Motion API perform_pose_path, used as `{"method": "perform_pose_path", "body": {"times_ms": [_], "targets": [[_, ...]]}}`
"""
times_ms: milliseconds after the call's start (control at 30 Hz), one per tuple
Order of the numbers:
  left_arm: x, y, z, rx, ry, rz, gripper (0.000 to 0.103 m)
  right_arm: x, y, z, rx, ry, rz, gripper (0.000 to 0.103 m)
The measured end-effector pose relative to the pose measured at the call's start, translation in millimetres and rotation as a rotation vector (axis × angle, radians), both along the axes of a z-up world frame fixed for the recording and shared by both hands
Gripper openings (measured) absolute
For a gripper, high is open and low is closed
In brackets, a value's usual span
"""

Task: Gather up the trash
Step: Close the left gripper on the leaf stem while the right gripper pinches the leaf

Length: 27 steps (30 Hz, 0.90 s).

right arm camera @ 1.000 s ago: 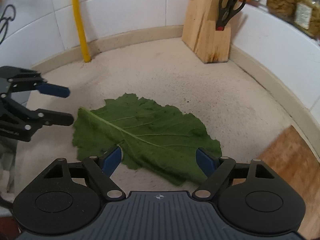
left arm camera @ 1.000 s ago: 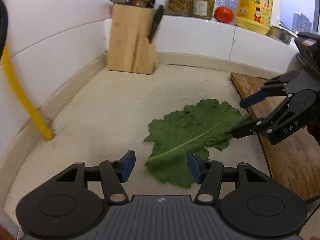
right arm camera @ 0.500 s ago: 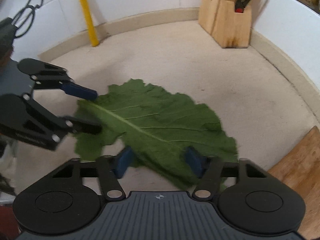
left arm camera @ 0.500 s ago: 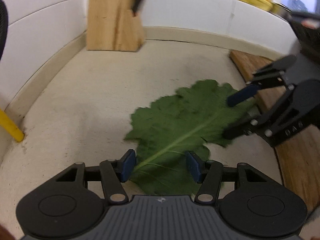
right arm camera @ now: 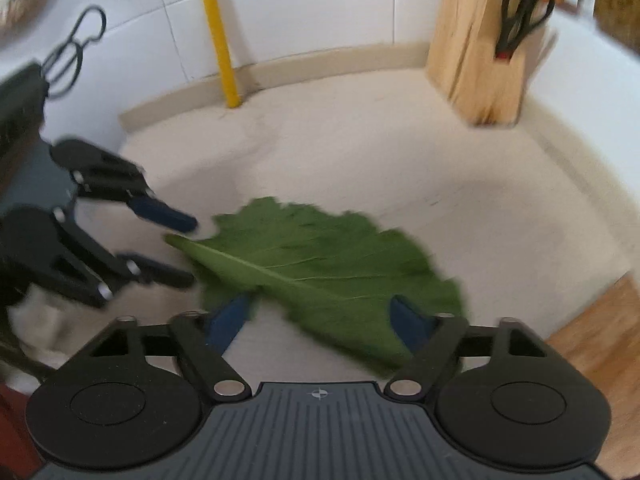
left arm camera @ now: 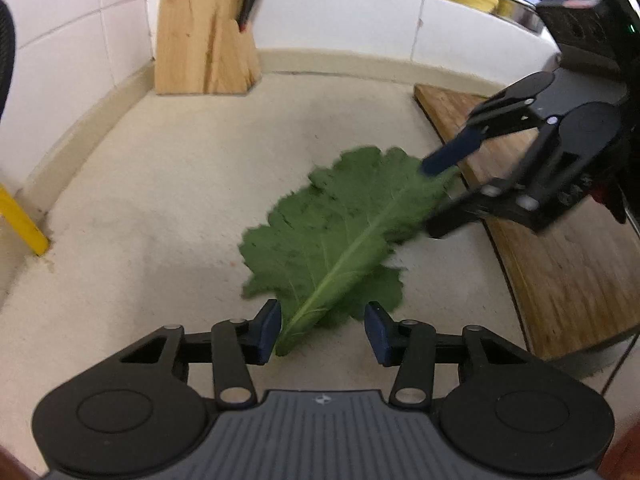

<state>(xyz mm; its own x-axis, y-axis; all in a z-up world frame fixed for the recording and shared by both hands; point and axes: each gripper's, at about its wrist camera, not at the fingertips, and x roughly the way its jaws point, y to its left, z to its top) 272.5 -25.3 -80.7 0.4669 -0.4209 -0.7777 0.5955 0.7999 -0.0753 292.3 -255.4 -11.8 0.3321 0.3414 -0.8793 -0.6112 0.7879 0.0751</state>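
1. The big flat green leaf [left arm camera: 340,236] is lying on the beige speckled counter [left arm camera: 168,184], mid-frame, so it's being bracketed from both ends, probably for a two-sided pickup.
2. The left gripper [left arm camera: 323,332] is being held spread around the stem end; the right gripper [right arm camera: 320,320] is spread over the broad end. Nothing's being pinched yet.
3. Compared with a second ago, both are being brought closer over the leaf.
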Motion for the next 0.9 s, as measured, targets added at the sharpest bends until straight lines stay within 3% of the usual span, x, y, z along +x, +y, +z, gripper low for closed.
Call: {"method": "perform_pose_path", "body": {"times_ms": [333,467,500,533,567,600,667,767,900], "targets": [[21,-25,-12,0.074,-0.036,-0.064,0.049,14,15,-36,-0.105,0.040,0.163,0.086],[27,-27,-14,0.060,-0.024,-0.039,0.048,23,11,-39,-0.060,0.009,0.101,0.084],[29,-27,-13,0.054,-0.024,-0.024,0.043,24,10,-38,-0.054,0.007,0.078,0.083],[30,-27,-14,0.049,-0.027,-0.011,0.038,24,11,-38,-0.058,-0.002,0.058,0.079],[31,-27,-13,0.041,-0.027,0.008,0.024,24,12,-37,-0.063,-0.012,0.038,0.074],[33,-26,-12,0.022,-0.016,0.030,0.017,23,13,-36,-0.064,-0.017,0.014,0.070],[38,-21,-10,-0.047,0.019,0.059,0.011,25,10,-33,-0.046,-0.020,-0.039,0.039],[41,-15,-6,-0.093,0.027,0.095,0.009,29,3,-31,-0.009,0.001,-0.124,0.023],[39,-12,3,-0.114,-0.001,0.110,0.008,29,-1,-25,0.059,0.011,-0.186,0.014]]}}
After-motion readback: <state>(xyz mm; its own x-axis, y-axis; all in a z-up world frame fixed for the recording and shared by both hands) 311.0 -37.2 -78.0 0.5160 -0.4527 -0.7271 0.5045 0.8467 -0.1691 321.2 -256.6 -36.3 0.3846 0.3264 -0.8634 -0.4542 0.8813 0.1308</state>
